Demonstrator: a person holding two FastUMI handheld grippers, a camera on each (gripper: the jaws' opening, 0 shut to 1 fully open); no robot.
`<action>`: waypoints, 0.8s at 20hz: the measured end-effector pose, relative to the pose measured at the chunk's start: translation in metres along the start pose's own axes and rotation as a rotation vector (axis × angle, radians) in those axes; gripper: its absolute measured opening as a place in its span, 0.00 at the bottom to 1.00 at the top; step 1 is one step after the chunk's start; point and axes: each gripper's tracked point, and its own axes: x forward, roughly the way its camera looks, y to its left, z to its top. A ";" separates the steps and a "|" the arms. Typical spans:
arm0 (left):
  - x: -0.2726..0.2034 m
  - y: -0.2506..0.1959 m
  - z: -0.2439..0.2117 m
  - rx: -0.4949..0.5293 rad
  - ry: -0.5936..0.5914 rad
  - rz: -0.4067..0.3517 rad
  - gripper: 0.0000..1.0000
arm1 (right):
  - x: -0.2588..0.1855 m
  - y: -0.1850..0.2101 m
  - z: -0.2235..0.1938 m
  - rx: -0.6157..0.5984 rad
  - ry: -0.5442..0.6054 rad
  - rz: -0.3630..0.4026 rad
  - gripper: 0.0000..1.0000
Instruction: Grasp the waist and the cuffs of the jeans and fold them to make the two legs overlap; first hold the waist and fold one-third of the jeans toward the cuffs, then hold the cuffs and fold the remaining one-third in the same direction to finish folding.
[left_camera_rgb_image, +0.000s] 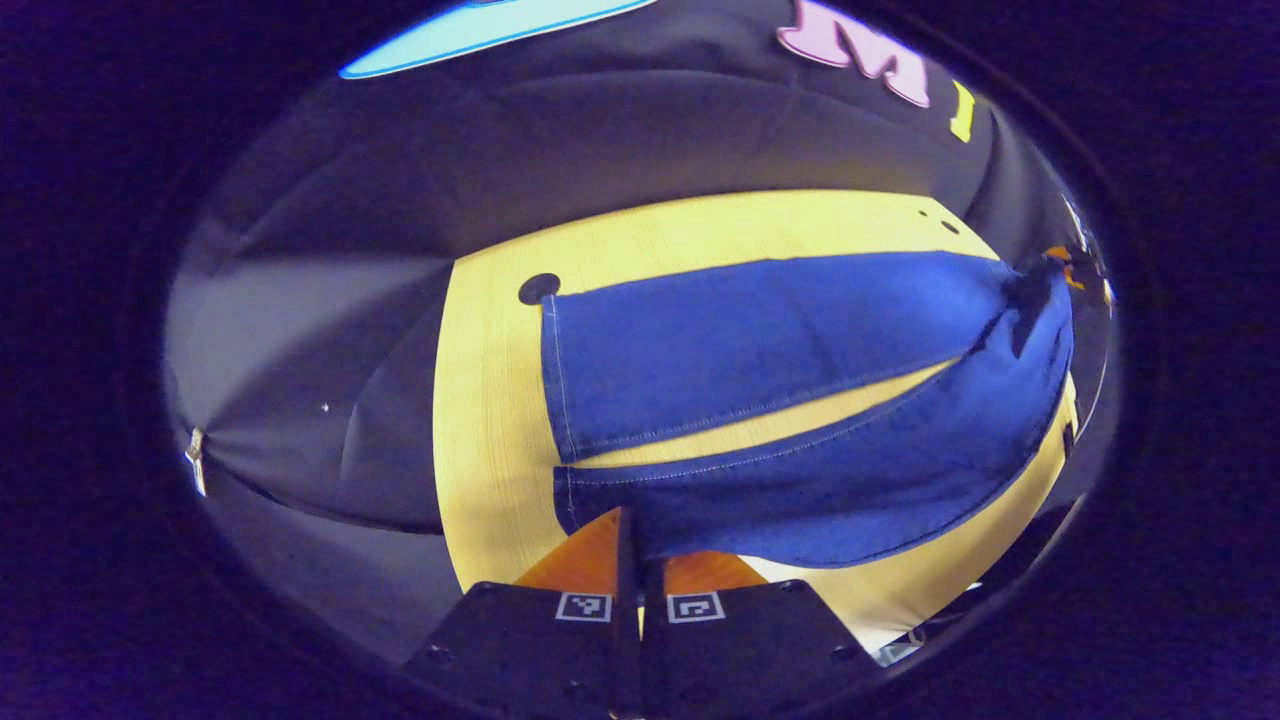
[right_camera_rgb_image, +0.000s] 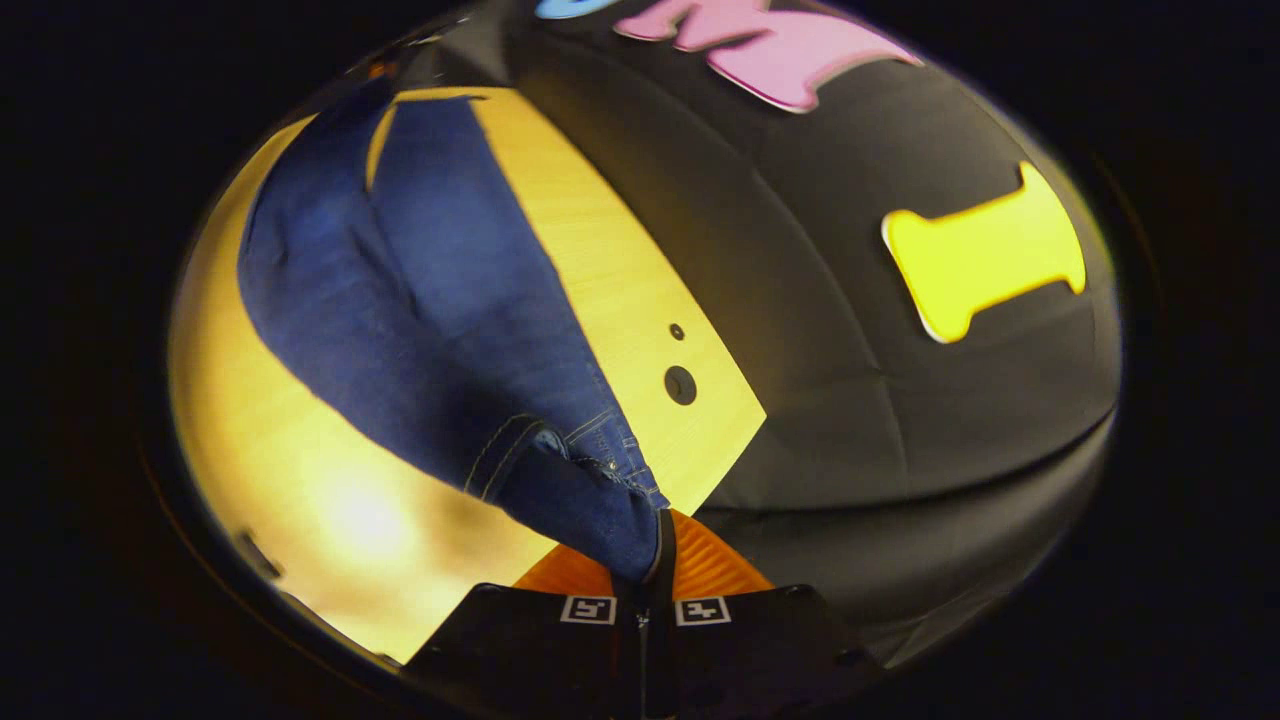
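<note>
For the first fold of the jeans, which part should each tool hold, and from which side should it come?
Probably as now: the left tool pinches the near leg's cuff from the table's edge; the right tool pinches the waist corner. Both legs lie flat and spread, so thin hems suit an edge-on pinch.

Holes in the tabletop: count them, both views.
3 distinct holes at most. Left gripper view: one large hole by the far cuff, two at the far right edge. Right gripper view: a large and a small one beside the jeans, probably those same two. Denim may hide others.
</note>
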 end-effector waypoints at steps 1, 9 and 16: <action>0.002 0.001 0.018 -0.058 -0.009 -0.014 0.05 | 0.011 -0.010 0.004 0.062 0.026 -0.007 0.06; 0.101 0.029 0.075 -0.316 0.018 -0.016 0.06 | 0.060 -0.060 0.048 0.603 0.138 -0.017 0.07; 0.099 0.047 0.107 -0.251 -0.142 0.075 0.55 | 0.032 -0.090 0.091 0.867 0.088 -0.016 0.61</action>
